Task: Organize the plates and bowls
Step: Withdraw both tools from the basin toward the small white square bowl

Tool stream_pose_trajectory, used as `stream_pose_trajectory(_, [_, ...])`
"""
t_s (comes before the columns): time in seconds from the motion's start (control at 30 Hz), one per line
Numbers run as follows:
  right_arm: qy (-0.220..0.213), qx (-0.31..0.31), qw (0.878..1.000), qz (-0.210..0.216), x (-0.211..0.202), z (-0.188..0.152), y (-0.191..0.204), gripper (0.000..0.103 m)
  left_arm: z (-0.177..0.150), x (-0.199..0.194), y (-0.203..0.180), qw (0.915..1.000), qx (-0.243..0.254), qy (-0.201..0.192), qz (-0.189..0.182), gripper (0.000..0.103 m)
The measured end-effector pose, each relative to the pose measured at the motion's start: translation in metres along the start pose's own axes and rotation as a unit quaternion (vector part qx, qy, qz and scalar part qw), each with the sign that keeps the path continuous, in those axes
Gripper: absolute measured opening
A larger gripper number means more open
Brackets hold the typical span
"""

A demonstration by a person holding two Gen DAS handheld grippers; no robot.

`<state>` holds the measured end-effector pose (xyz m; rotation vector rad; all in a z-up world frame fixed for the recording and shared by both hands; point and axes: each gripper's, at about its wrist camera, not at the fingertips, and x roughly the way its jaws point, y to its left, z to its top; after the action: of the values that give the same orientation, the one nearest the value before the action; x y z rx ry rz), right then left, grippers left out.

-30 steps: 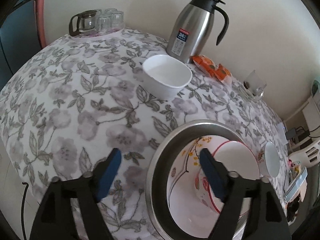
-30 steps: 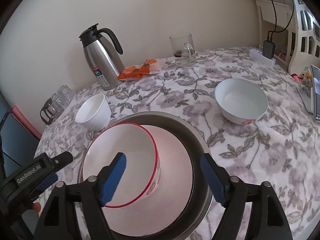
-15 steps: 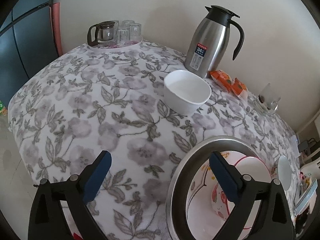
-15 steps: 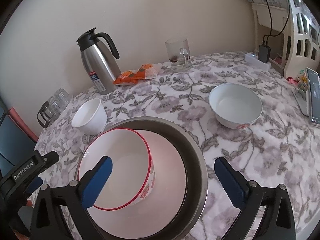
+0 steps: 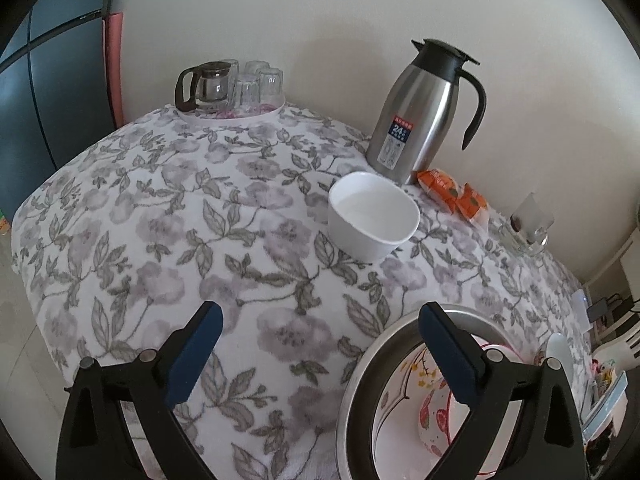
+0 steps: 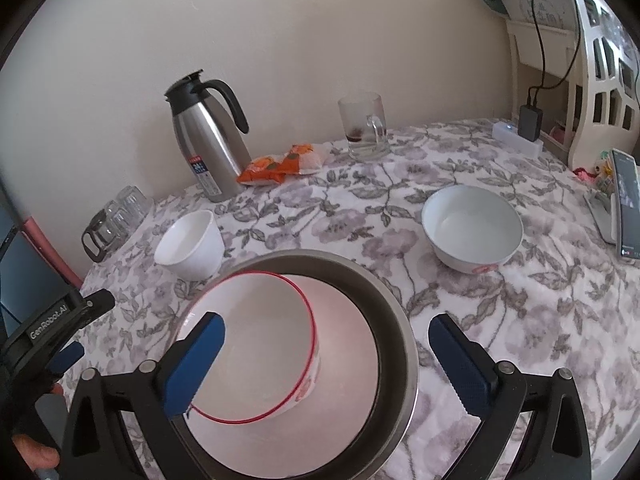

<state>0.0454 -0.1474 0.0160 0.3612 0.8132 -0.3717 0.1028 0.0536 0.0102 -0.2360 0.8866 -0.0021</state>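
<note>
A steel basin sits on the flowered table and holds a red-rimmed white bowl on a plate. My right gripper is open and empty above the basin. My left gripper is open and empty over the tablecloth left of the basin; its body shows in the right wrist view. A small white bowl stands beyond. A wider white bowl stands to the right.
A steel thermos jug, orange snack packets, a glass mug and a tray of glasses with a glass pot stand along the wall. A phone and a power strip lie at the right edge.
Both grippers have opened wider and pulled back and up from the basin. The left one has swung left off the basin rim. The red-rimmed bowl stays in the basin.
</note>
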Motion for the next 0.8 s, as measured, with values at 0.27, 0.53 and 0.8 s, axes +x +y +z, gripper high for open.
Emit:
stream_pose_trajectory(0.27, [-0.004,-0.034,0.999,0.018,-0.009,0.009,0.024,0.103,0.01,-0.01,0.007,0.9994,0.022,-0.016,-0.019,0.098])
stream_pose_trajectory(0.53, [0.01,-0.07,0.997,0.037,-0.007,0.019,0.062,0.103,0.024,-0.01,0.033,0.9987,0.009,-0.017,-0.048,0.098])
stream_pose_trajectory(0.8, [0.025,-0.092,0.994,0.056,0.006,0.021,0.1,0.103,0.038,-0.003,0.065,0.9985,0.002,-0.016,-0.052,0.098])
